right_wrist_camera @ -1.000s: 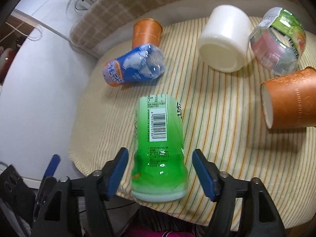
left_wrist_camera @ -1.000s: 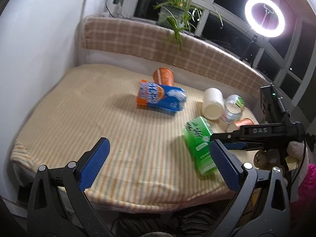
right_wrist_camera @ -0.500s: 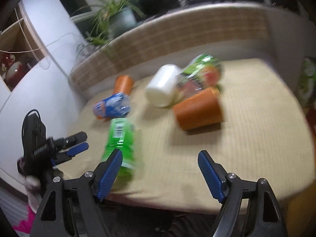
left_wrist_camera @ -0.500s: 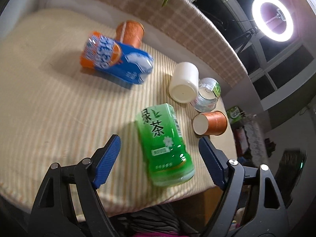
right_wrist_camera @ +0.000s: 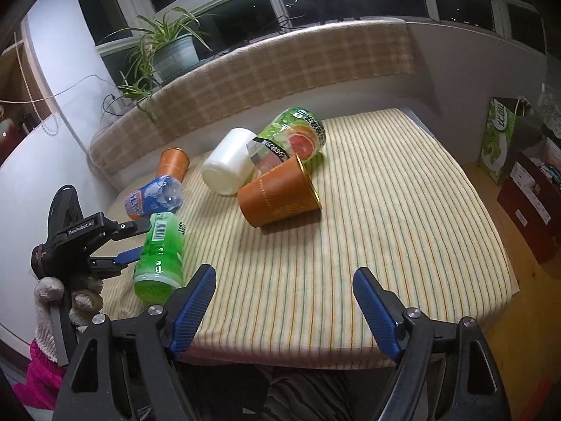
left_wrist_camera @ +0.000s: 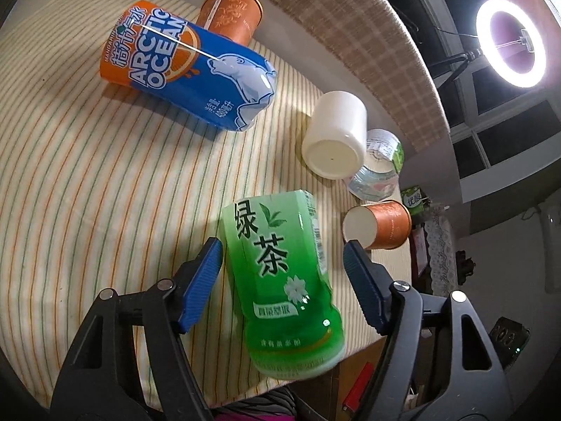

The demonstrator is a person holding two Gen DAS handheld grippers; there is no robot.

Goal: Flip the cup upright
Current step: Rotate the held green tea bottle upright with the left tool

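A green translucent plastic cup printed like a green-tea bottle (left_wrist_camera: 280, 273) lies on its side near the bottom centre of the left wrist view, its wider end hanging just over the front edge of the striped yellow tablecloth (left_wrist_camera: 87, 182). It looks light, thin-walled and glossy, so it would probably slip or dent under a hard squeeze; the mid-body, where the sides run straight, seems the safest place to pinch. No contents are visible in it. The left gripper (left_wrist_camera: 282, 277) has its blue-padded jaws spread on either side of the cup, not touching it. Right of it, an orange paper cup (left_wrist_camera: 380, 224) lies sideways, pale base toward the camera. Above that sit a tipped white plastic cup (left_wrist_camera: 335, 140) and a clear cup with a green label (left_wrist_camera: 378, 168), touching. In the upper left, a blue and orange bottle-print cup (left_wrist_camera: 186, 66) lies against another orange paper cup (left_wrist_camera: 231, 14). All look empty where visible. In the right wrist view, the right gripper (right_wrist_camera: 284, 308) hovers at the bottom centre, jaws spread, holding nothing.
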